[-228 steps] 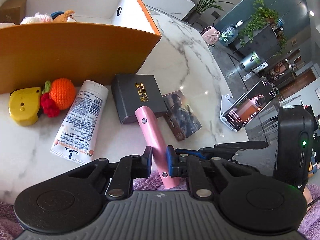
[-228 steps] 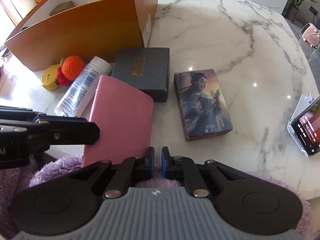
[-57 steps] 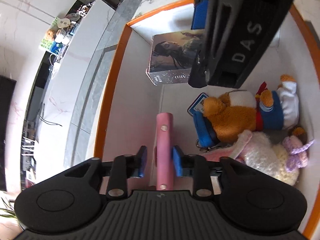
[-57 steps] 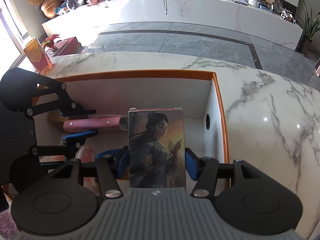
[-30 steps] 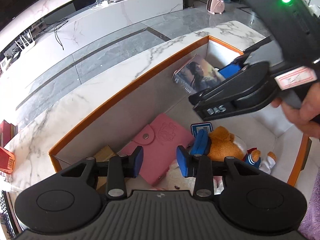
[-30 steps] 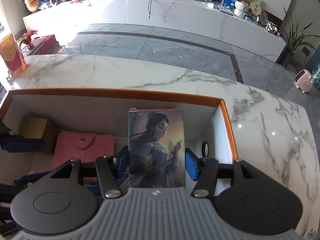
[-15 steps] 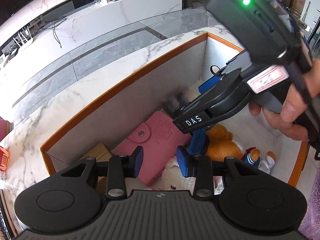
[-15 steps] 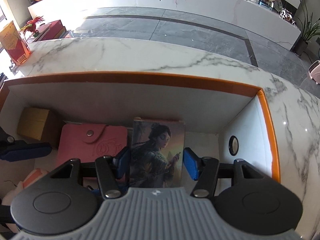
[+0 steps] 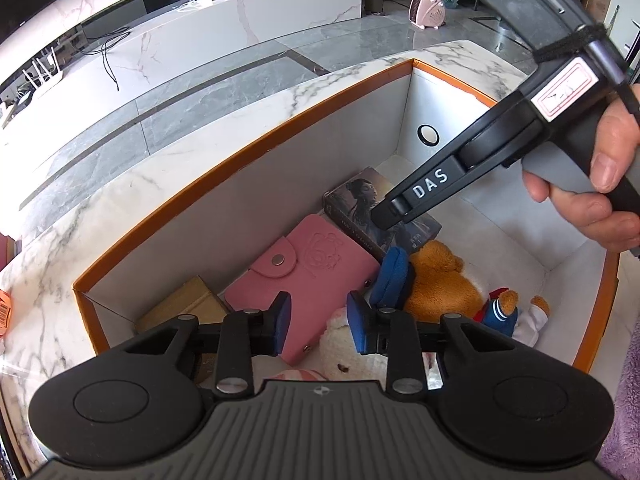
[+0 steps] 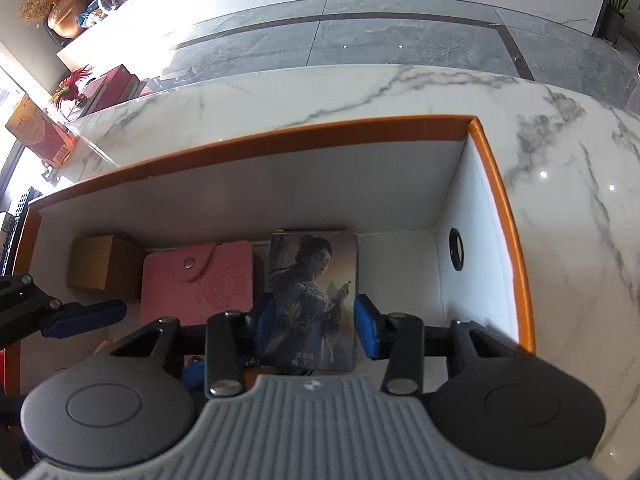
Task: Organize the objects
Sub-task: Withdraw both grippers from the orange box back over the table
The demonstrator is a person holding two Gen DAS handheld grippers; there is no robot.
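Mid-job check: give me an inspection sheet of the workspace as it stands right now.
Surface: white marble table; orange box stands on it.
Job's things: illustrated card box and pink wallet lie side by side on the box floor by the far wall; brown carton in the corner.
Clutter: brown plush bear, white plush and small blue-and-white plush also in the box.
Grippers: left gripper empty above the toys, jaws closing; right gripper straddles the card box, jaws closing, pads apparently not pressing.
Cables: black leads on the far counter.
Surroundings: grey floor, potted plants, pink heater.
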